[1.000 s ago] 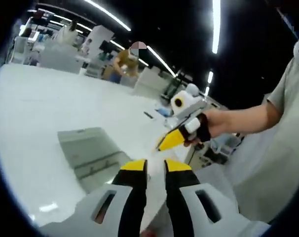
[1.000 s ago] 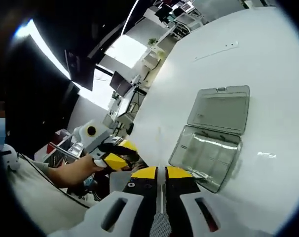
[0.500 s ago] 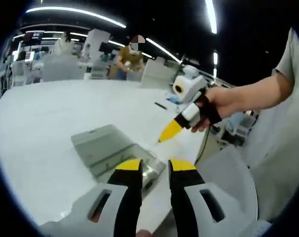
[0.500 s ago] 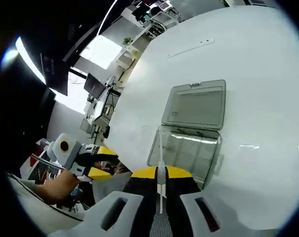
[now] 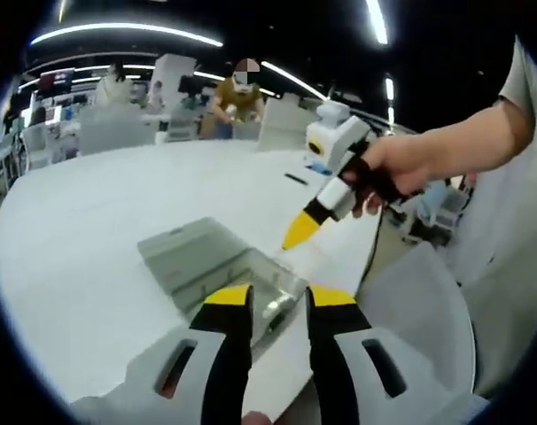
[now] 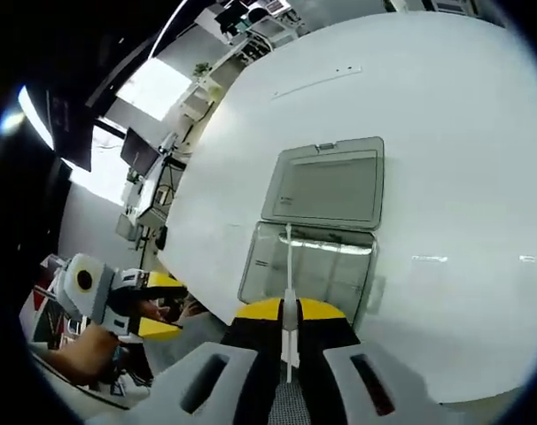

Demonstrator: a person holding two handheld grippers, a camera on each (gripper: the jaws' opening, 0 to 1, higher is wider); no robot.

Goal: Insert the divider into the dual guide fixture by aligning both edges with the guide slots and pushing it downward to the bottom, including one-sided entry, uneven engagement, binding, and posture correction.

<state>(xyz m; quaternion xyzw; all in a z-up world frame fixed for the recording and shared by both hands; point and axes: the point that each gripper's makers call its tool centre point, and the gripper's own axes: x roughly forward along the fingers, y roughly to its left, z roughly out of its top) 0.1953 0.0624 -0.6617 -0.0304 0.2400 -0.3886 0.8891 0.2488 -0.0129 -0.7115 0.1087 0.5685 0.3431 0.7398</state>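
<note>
**A:** So where was everything? Big stuff first.

**B:** White worktop point(image 6: 446, 133), with the clear lidded box point(image 6: 317, 235) lying open on it. The right tongs point(image 6: 289, 310) were clamped on the thin white divider point(image 6: 288, 266), edge-on just above the box. The left tongs point(image 5: 279, 297) hung empty, slightly apart, near the box's corner.

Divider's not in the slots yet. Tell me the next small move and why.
Probably lower the right gripper toward the open clear box on the white table. It is shut on the thin divider, held edge-on above the box and apparently not yet engaged. The left gripper is open and holds nothing.
</note>
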